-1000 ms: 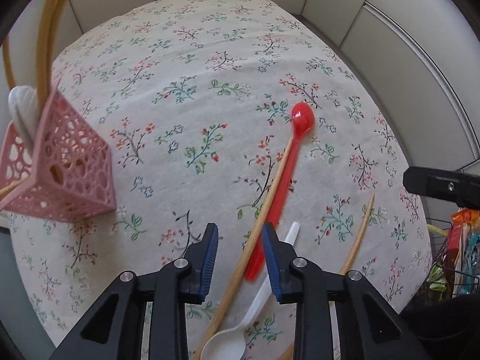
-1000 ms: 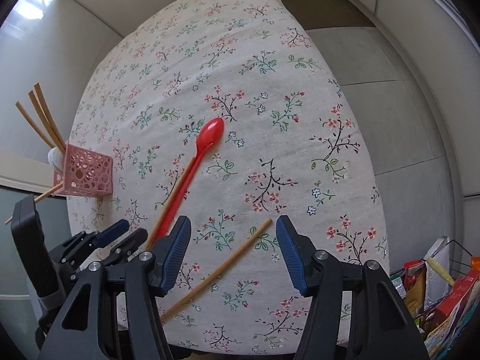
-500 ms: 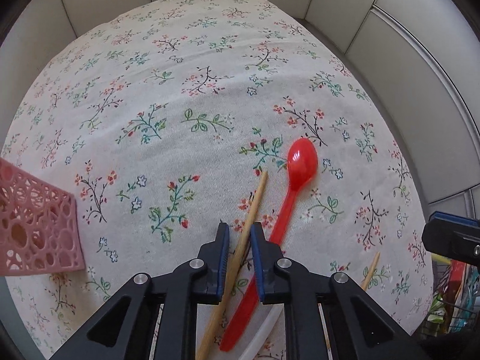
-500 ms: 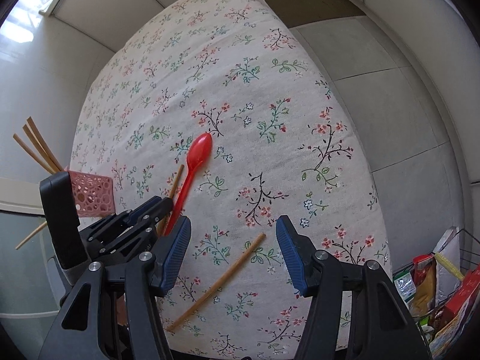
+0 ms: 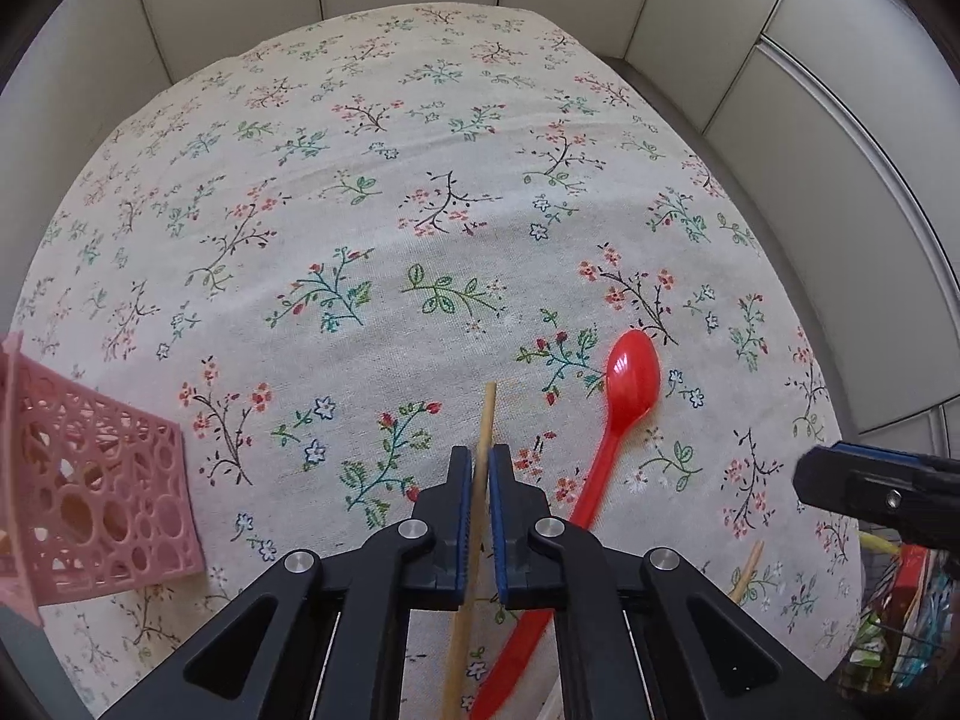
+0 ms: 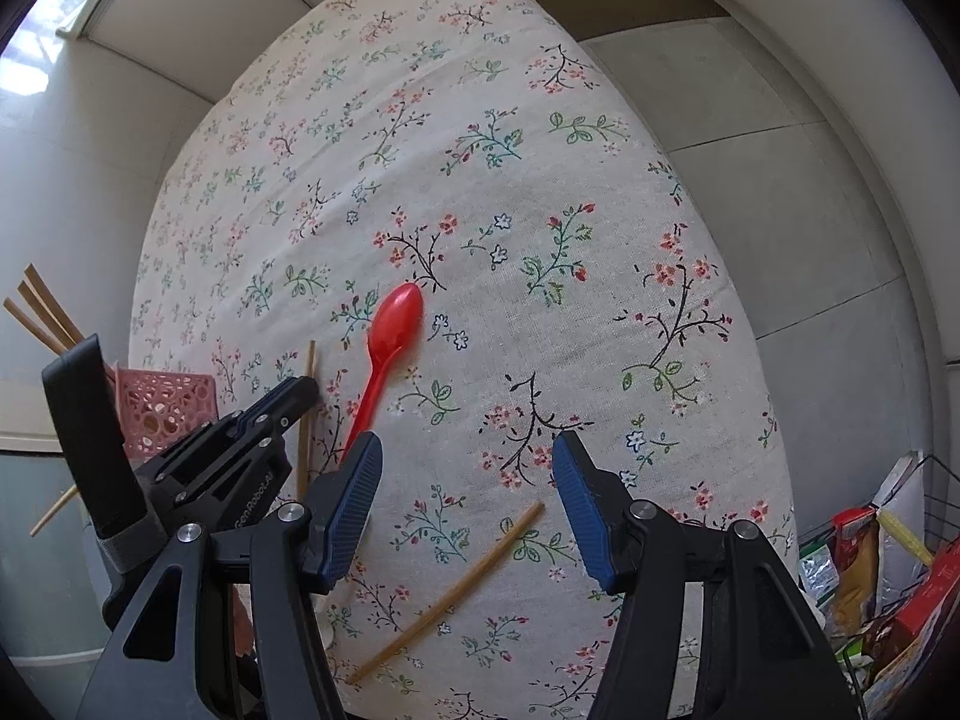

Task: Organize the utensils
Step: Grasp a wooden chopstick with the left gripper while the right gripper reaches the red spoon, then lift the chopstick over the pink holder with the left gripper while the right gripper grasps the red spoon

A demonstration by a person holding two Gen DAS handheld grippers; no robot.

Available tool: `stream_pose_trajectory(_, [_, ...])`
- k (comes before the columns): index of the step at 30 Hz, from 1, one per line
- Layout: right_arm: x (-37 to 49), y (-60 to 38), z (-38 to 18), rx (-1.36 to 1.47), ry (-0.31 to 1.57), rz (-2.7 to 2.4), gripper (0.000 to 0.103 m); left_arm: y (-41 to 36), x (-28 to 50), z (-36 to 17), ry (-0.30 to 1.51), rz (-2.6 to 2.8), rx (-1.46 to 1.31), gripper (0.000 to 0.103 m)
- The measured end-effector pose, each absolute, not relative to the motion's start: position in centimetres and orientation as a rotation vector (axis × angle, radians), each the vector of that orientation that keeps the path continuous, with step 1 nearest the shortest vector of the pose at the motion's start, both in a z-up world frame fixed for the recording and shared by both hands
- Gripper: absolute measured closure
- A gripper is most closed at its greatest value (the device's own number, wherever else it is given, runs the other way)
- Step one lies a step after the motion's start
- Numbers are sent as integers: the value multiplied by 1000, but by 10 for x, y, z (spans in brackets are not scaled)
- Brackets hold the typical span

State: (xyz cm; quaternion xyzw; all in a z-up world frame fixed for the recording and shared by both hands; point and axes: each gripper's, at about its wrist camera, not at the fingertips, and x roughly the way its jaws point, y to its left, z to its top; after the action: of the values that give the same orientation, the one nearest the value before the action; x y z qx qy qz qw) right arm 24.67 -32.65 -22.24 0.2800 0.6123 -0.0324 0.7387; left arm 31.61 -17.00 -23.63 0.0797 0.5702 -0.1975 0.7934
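Showing only rightward: second chopstick [image 6: 447, 591]

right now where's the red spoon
In the left wrist view, the red spoon lies on the tablecloth, just right of the chopstick clamped by the left gripper.

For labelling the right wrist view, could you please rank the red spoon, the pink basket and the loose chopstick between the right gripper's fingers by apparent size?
1. loose chopstick, longest.
2. red spoon, shorter, but farther away, so unsure.
3. pink basket, partly hidden by the left gripper.
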Motion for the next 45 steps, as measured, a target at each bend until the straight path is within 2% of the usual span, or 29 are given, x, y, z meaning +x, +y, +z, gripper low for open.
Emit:
stream_pose_trajectory(12, [284, -304, -237, 566, 1365, -78, 42, -129, 284, -188, 1129, -424, 152, 98])
stream_pose_trajectory(23, [319, -269, -258, 424, 1406, -142, 65, -99, 265, -174, 1094, -415, 184, 98])
stream_pose_trajectory(31, [331, -251, -262, 276, 1424, -230, 67, -92, 261, -173, 1099, -411, 186, 98])
stream_pose_trajectory(33, [333, -249, -262, 255, 1418, -245, 70, -91, 260, -173, 1097, -410, 184, 98])
stream_pose_trajectory(37, [334, -252, -261, 289, 1392, -235, 74, -86, 257, -167, 1083, -410, 180, 98])
stream_pose_trajectory(45, [322, -259, -231, 371, 1301, -163, 75, -67, 243, -139, 1006, -415, 147, 98])
